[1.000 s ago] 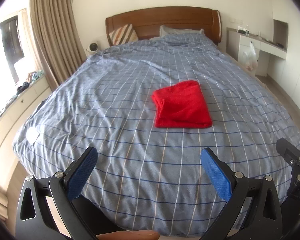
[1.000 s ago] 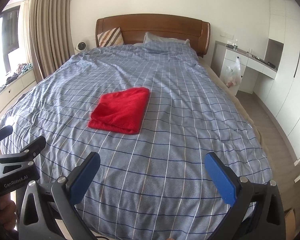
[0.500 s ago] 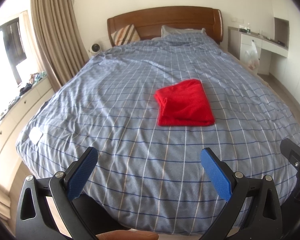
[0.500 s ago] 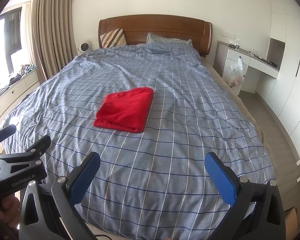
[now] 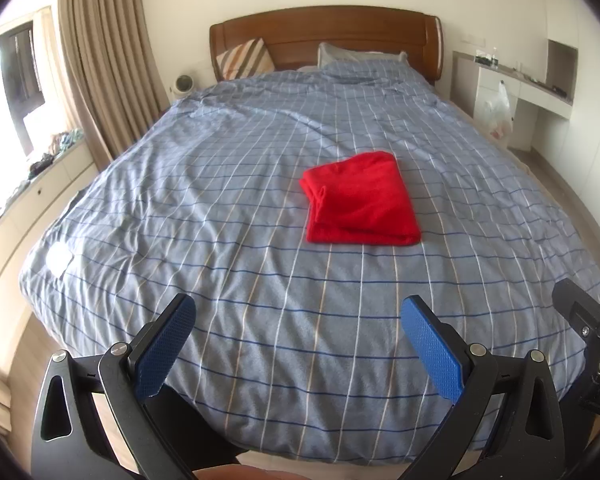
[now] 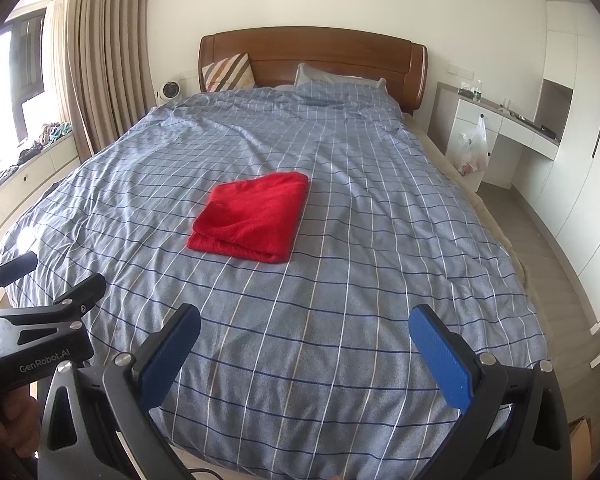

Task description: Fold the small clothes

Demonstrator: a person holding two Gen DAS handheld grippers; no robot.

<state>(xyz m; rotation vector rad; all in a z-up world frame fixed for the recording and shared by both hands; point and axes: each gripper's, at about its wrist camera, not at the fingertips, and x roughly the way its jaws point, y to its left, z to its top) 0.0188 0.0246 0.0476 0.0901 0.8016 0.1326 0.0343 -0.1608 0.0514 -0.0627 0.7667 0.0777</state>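
Red garment (image 5: 360, 200), folded into a neat rectangle on the bed (image 5: 228, 216), now sits farther ahead of both the left hand-held gripper (image 5: 296, 344) and right hand-held gripper (image 6: 306, 350), which have backed away wide and empty, suggesting folding is finished.

Black frames, blue textured fingers (image 5: 432, 346), silver screws

A blue checked duvet (image 5: 260, 208) covers the bed — wooden headboard (image 5: 324, 36), striped cushion (image 5: 244, 62), beige curtains (image 5: 104, 60) behind.
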